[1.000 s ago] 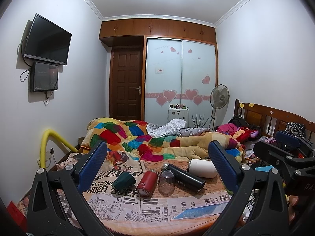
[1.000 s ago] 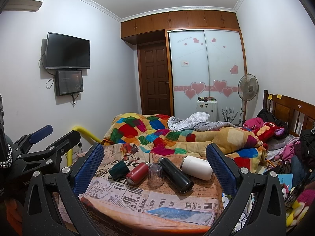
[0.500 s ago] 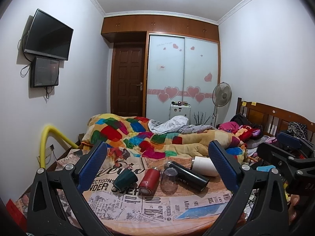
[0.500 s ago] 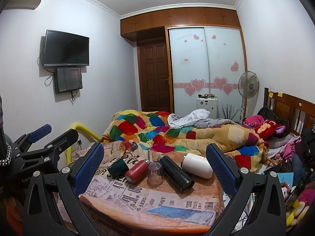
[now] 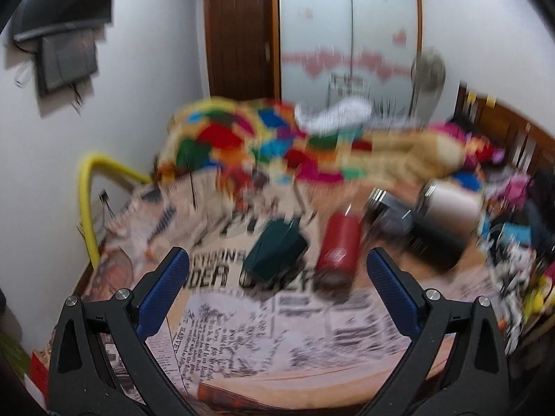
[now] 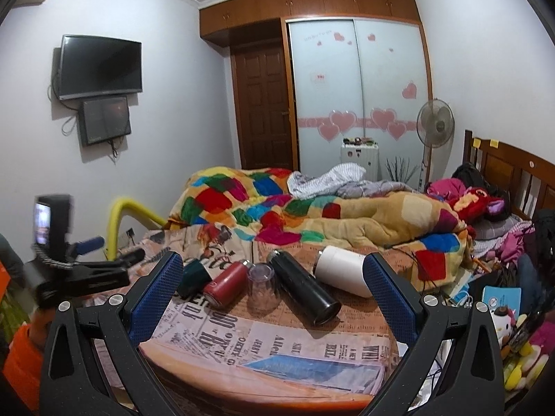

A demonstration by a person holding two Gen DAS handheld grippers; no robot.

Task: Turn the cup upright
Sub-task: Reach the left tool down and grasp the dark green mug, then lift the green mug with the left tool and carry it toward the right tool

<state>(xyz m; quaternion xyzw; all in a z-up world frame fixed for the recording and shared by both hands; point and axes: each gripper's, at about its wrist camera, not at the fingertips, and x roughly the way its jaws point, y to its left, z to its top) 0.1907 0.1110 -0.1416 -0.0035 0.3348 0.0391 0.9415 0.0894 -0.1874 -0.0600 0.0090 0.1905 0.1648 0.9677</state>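
Several cups lie on a round table covered with a newspaper-print cloth (image 6: 277, 343): a dark green cup (image 5: 274, 254) (image 6: 195, 276), a red bottle (image 5: 338, 253) (image 6: 225, 283), a black flask (image 6: 303, 286) and a white tumbler (image 6: 341, 272), all on their sides. A clear glass (image 6: 262, 286) stands upside down between the red and black ones. My left gripper (image 5: 277, 277) is open, just short of the green cup and red bottle; its view is blurred. It also shows in the right wrist view (image 6: 107, 253). My right gripper (image 6: 274, 284) is open and empty, above the table's near side.
A bed with a colourful patchwork quilt (image 6: 277, 208) lies right behind the table. A yellow rail (image 6: 118, 222) stands at the left by the wall. Toys and clutter (image 6: 513, 329) fill the right side. A wardrobe and door are at the far wall.
My left gripper has swung forward and down towards the green cup and red bottle, blurring its view. My right gripper has moved slightly closer to the table. The cups have not moved.
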